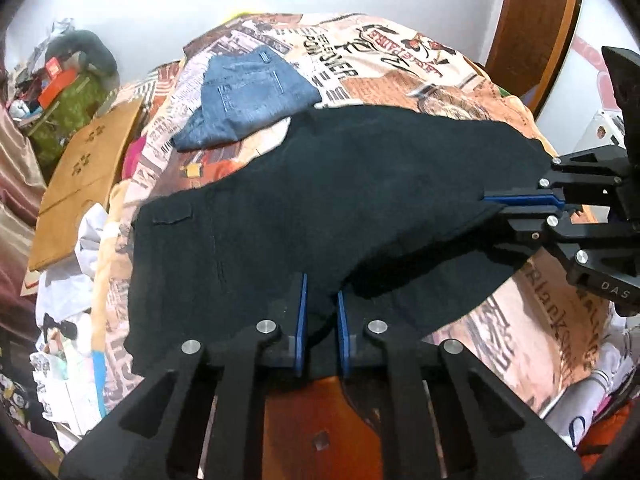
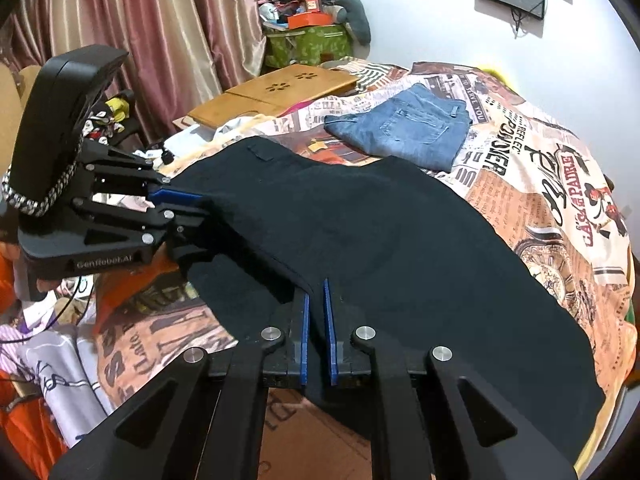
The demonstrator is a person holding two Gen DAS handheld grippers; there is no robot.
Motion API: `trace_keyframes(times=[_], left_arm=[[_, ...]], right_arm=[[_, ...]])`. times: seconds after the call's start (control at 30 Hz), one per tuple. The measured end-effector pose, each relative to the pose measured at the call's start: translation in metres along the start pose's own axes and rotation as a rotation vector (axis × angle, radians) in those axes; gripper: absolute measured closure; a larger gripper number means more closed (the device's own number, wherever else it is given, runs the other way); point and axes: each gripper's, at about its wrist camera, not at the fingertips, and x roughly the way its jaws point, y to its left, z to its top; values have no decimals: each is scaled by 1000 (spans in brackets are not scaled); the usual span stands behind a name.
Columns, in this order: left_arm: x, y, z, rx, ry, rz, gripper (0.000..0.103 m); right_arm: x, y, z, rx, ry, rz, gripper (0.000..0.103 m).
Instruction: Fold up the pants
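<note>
Cluttered bedroom with a bed (image 2: 560, 208) under a newspaper-print cover. Black pants (image 2: 360, 240) lie across its middle, and folded blue jeans (image 2: 404, 128) rest behind them, toward the far edge. The left tool (image 1: 320, 320) and the right tool (image 2: 316, 328) are both closed on the near hem of the black pants. It seems the grasp is done; next both must lift together and carry the hem over.

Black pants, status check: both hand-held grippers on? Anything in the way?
Left hand-held gripper shut on black pants near edge. Right hand-held gripper shut on same edge. Folded jeans lie just beyond, touching the far edge.
</note>
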Motion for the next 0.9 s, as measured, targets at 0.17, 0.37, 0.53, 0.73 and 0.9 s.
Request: trace_keyframes(times=[0.17, 0.37, 0.53, 0.73, 0.9], left_arm=[[1, -4, -10, -11, 14, -12, 90], [9, -5, -20, -33, 34, -28, 90], [-2, 9, -20, -78, 49, -41, 67], [-37, 62, -24, -204, -38, 59, 43], [-31, 125, -31, -382, -13, 136, 43]], right_arm=[[-2, 2, -5, 17, 7, 15, 97], [8, 4, -14, 33, 60, 28, 94], [-1, -3, -14, 104, 74, 55, 78], [-33, -13, -22, 141, 27, 1, 55], [-69, -50, -42, 290, -28, -90, 55]])
